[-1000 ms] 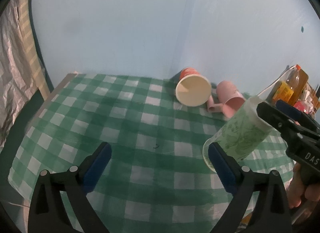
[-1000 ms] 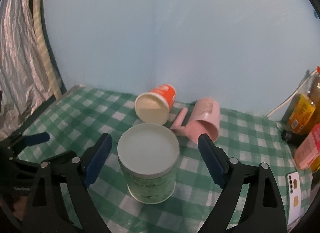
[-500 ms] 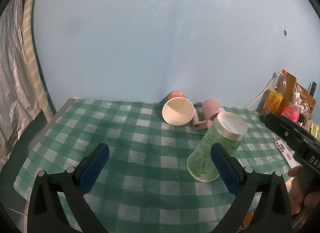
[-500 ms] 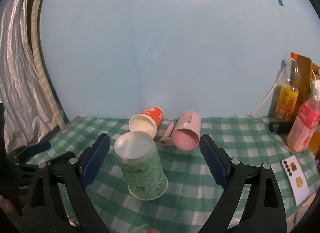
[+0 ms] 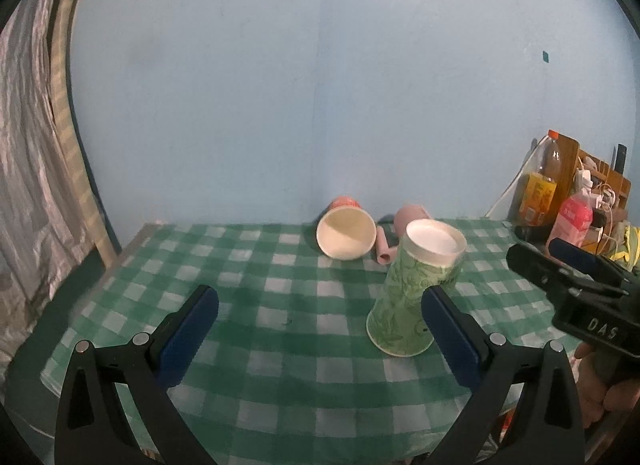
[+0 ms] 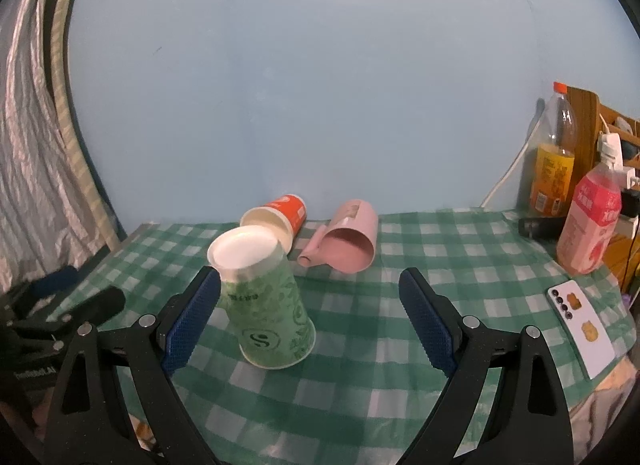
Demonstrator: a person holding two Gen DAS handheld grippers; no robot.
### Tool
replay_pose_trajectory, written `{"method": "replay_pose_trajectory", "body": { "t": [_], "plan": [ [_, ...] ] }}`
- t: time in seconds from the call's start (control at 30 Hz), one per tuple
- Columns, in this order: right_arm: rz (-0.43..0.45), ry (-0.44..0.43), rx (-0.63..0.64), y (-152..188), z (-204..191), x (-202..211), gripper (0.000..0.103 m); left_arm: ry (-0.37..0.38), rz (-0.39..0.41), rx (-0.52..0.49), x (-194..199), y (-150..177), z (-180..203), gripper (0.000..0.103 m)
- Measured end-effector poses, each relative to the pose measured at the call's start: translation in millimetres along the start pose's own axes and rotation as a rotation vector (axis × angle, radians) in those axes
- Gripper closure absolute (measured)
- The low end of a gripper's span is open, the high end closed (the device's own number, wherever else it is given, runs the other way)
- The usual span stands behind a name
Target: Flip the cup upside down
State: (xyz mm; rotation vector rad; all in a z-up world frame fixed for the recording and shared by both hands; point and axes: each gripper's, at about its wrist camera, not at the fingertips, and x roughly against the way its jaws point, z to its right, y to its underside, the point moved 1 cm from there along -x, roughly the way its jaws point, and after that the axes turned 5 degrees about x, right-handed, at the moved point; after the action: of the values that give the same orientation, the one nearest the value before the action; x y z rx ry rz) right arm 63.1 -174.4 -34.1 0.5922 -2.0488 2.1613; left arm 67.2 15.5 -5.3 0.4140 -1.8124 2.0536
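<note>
A green patterned paper cup (image 5: 412, 289) stands upside down on the green checked tablecloth (image 5: 280, 305), white base up; it also shows in the right wrist view (image 6: 268, 305). My left gripper (image 5: 316, 329) is open and empty, the cup just beyond its right finger. My right gripper (image 6: 308, 321) is open and empty, the cup just beyond its left finger, apart from it. The right gripper also shows in the left wrist view (image 5: 560, 265).
An orange paper cup (image 6: 276, 217) and a pink mug (image 6: 352, 241) lie on their sides near the blue wall. Bottles (image 6: 588, 225) stand at the right edge. A white phone (image 6: 580, 325) lies at the front right.
The green cup went from tilted at the right gripper's fingers to standing upside down on the cloth. Both grippers have drawn back and up from it.
</note>
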Motion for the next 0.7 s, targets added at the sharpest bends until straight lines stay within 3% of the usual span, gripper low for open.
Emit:
{"method": "replay_pose_trajectory", "body": {
  "t": [0.33,0.7],
  "plan": [
    [0.004,0.027,0.005,1.4,4.7,2.1,0.013,-0.002,0.035,0.067,7.3,-5.4,-13.0,0.0],
    [0.003,0.027,0.002,2.0,4.4,2.9,0.013,-0.012,0.037,0.036,6.5,-2.6,-6.6,0.0]
  ]
}}
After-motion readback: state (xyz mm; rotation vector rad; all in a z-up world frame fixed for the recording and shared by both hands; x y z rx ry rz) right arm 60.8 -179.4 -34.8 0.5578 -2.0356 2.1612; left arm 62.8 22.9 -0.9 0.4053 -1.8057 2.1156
